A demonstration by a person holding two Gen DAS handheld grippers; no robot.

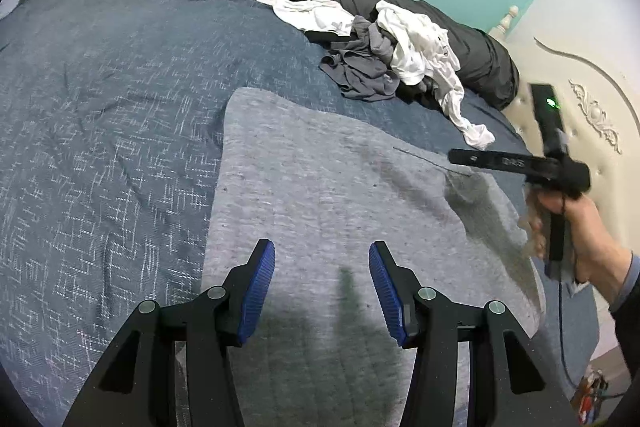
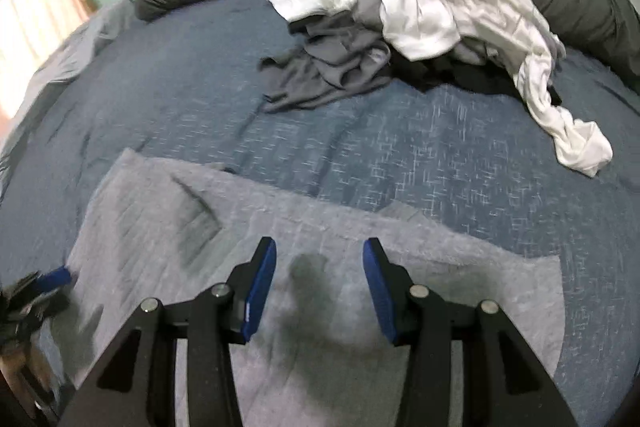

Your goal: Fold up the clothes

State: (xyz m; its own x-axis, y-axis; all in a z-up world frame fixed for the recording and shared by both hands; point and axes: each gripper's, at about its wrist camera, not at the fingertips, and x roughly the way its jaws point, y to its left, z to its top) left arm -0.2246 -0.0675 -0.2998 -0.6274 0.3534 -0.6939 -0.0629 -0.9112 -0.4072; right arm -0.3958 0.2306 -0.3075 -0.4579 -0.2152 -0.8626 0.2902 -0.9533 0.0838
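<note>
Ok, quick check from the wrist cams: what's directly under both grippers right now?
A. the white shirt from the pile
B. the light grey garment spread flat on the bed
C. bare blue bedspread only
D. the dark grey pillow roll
B: both the left gripper and the right gripper hang open over the light grey garment, with nothing between their pads; the white shirt lies farther back in the pile.

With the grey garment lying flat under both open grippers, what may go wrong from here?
1. The grey garment lies flat on the blue bedspread, so the left gripper or the right gripper may pinch the bedspread too.
2. The pile of unfolded clothes is close behind; a fold pushed away may run into its trailing white sleeve.
</note>
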